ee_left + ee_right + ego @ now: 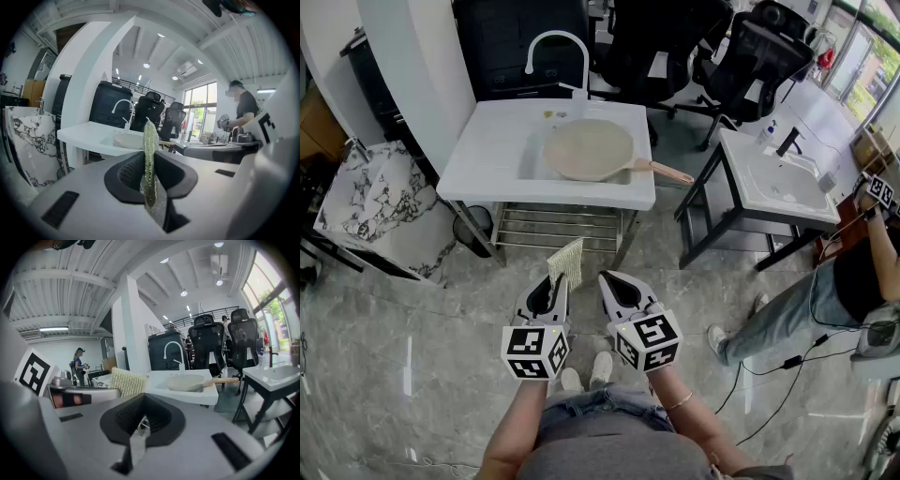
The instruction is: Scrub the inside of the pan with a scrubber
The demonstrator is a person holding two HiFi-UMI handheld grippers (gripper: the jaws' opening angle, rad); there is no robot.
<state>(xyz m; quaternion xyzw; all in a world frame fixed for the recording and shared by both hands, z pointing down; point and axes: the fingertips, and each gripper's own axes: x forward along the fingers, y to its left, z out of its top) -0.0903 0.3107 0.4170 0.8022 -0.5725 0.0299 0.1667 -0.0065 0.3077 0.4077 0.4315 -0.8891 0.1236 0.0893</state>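
Note:
The beige pan (589,148) lies in the white sink (502,150) ahead, its wooden handle (664,172) pointing right. It also shows far off in the left gripper view (127,140) and as the pan (187,382) in the right gripper view. My left gripper (553,284) is shut on a yellow-green scrubber (568,262), seen edge-on as the scrubber (150,159) between its jaws. My right gripper (615,284) is shut with nothing in it, close to the right of the left one. Both grippers are held at waist height, well short of the sink.
A curved white faucet (555,45) rises behind the sink. A second white basin on a black frame (773,183) stands to the right, with office chairs (750,56) behind. A marbled slab (370,202) sits left. Another person (844,281) and floor cables (769,375) are at right.

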